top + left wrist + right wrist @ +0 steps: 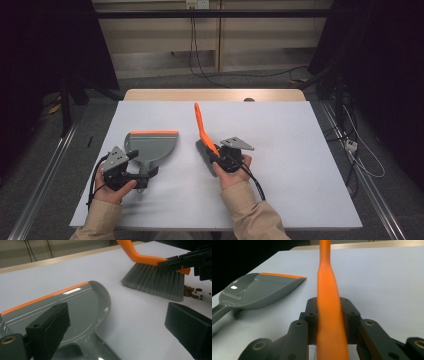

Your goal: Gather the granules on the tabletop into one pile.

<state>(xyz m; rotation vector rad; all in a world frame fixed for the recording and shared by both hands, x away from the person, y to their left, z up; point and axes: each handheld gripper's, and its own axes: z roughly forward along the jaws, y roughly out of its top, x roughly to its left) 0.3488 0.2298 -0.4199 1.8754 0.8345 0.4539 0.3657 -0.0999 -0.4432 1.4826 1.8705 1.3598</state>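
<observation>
A grey dustpan [152, 145] with an orange lip lies flat on the white table, left of centre. Its handle [100, 351] runs back between the jaws of my left gripper [141, 167], which stand wide apart without pressing on it. My right gripper [220, 159] is shut on the orange handle of a hand brush [200, 122], whose handle slants up and away. The pads [312, 315] clamp the handle [329, 315] from both sides. The grey bristles [155, 281] rest on the table, with small brown beans [192, 292] lying beside them.
The white table top [300, 150] has a wooden strip [215, 94] along its far edge. Cables trail on the floor behind and to the right. The dustpan [259, 288] lies to the left of the brush.
</observation>
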